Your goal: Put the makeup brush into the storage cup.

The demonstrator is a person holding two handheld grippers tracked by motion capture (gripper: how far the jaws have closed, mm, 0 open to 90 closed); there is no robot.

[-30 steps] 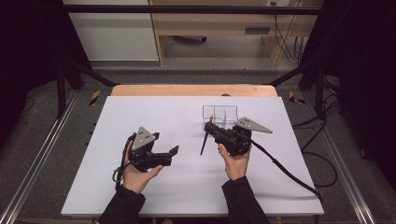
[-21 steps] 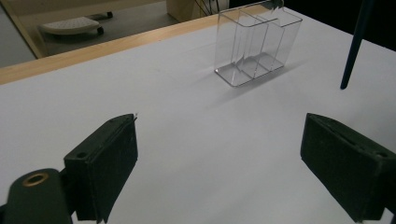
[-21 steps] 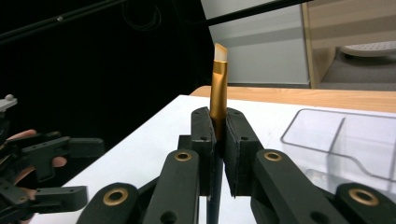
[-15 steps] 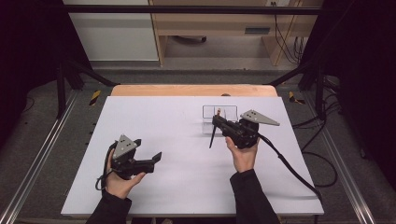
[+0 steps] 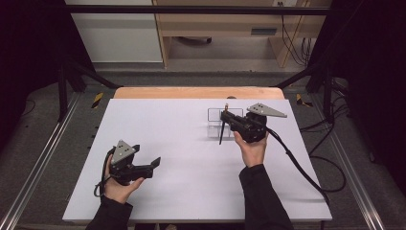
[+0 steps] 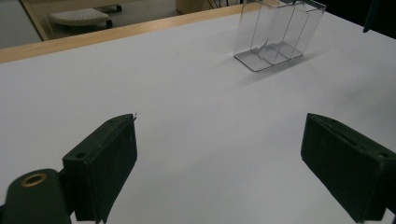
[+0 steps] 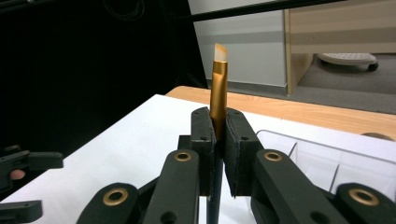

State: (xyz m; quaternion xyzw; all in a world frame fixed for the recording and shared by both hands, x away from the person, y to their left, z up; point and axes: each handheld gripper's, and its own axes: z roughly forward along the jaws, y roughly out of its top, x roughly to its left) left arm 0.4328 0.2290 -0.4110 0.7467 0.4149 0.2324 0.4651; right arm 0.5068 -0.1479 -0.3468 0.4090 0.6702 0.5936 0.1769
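At right rear of the table (image 5: 158, 124): right gripper (image 5: 225, 116) clamped on a thin brush (image 7: 218, 88), gold collar between the pads, pale angled tip up, dark handle (image 5: 221, 134) hanging toward the tabletop. Looks light, stiff, slim, probably slick on the metal collar, so likely to pivot in the grip; better held lower, where collar meets handle. Bristles soft, best kept off the pads. Just behind the brush: clear plastic organizer (image 6: 276, 35) with upright dividers, thin-walled, probably light and easy to tip or shove. Left gripper (image 5: 154, 164) at front left, jaws wide, nothing in them, well apart from the rest. Otherwise no obstruction between brush and organizer.
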